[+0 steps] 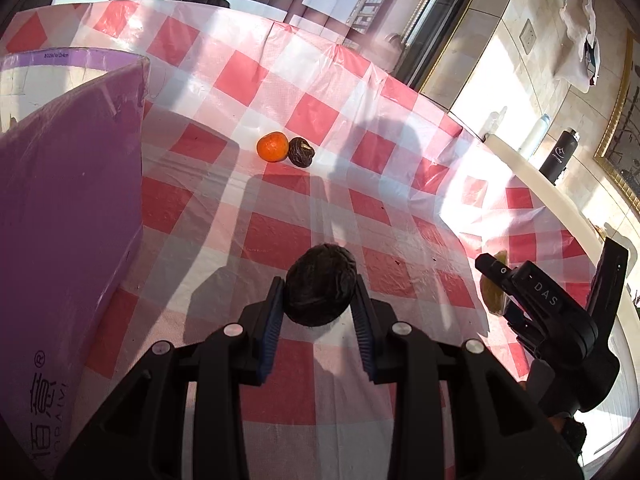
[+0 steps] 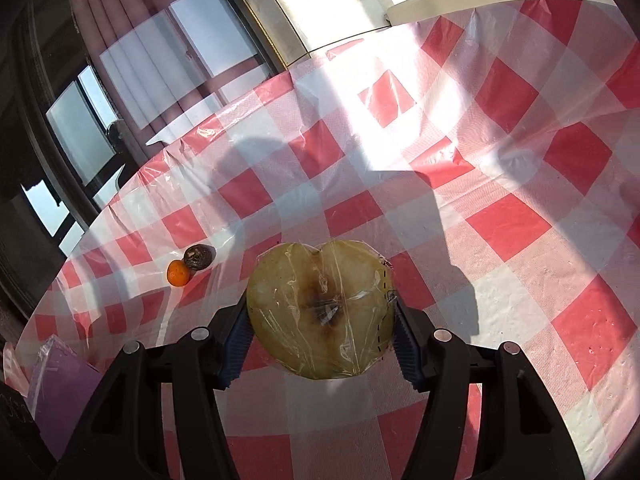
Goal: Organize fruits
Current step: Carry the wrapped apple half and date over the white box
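My left gripper (image 1: 319, 294) is shut on a dark wrinkled fruit (image 1: 320, 282) and holds it above the red-checked tablecloth. My right gripper (image 2: 320, 320) is shut on a halved apple wrapped in cling film (image 2: 318, 306), cut face toward the camera. The right gripper also shows in the left wrist view (image 1: 496, 280) at the right, with the apple half (image 1: 494, 294) between its fingers. An orange tangerine (image 1: 272, 146) and a second dark wrinkled fruit (image 1: 301, 152) lie touching each other further off on the cloth. They also show in the right wrist view, the tangerine (image 2: 178, 273) and the dark fruit (image 2: 198, 257).
A purple box (image 1: 68, 216) stands at the left of the table; its corner shows in the right wrist view (image 2: 60, 384). The tablecloth (image 1: 280, 80) ends at windows beyond. A black bottle (image 1: 558, 156) and a white bottle (image 1: 534, 136) stand past the table's right edge.
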Demonstrator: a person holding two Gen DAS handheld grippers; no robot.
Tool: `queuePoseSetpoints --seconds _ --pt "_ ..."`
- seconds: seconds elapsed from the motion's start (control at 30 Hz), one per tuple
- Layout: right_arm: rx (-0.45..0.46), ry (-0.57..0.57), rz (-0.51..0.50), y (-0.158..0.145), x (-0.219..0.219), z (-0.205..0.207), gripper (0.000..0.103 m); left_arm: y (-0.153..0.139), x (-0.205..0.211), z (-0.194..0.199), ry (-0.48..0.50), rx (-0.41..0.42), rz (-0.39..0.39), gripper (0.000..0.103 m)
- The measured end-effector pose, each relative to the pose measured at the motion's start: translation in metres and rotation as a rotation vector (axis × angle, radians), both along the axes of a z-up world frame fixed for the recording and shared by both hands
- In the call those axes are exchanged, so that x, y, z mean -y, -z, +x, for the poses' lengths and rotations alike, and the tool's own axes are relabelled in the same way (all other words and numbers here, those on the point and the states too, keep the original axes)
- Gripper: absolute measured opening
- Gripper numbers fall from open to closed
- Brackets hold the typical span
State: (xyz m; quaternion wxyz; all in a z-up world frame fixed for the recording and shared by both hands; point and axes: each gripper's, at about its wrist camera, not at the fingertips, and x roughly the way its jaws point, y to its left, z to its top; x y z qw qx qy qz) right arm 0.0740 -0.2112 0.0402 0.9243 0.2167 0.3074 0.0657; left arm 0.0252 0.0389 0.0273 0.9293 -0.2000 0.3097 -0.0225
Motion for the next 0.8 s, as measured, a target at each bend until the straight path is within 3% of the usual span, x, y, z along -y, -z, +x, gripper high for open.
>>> queuePoseSetpoints --seconds 0.3,0.53,0.8 --pt "0.032 -0.007 -0.008 -0.002 -0.008 -0.108 0.060 -0.010 0.006 -0.077 0.004 0.054 0.086 0.033" --pt "0.062 -0.046 -0.007 -0.005 -0.017 -0.131 0.060 -0.031 0.016 -0.131 0.000 0.166 0.186 0.033" --pt "0.126 -0.160 -0.002 -0.029 -0.047 -0.151 0.060 -0.085 0.003 -0.179 -0.036 0.299 0.238 0.033"
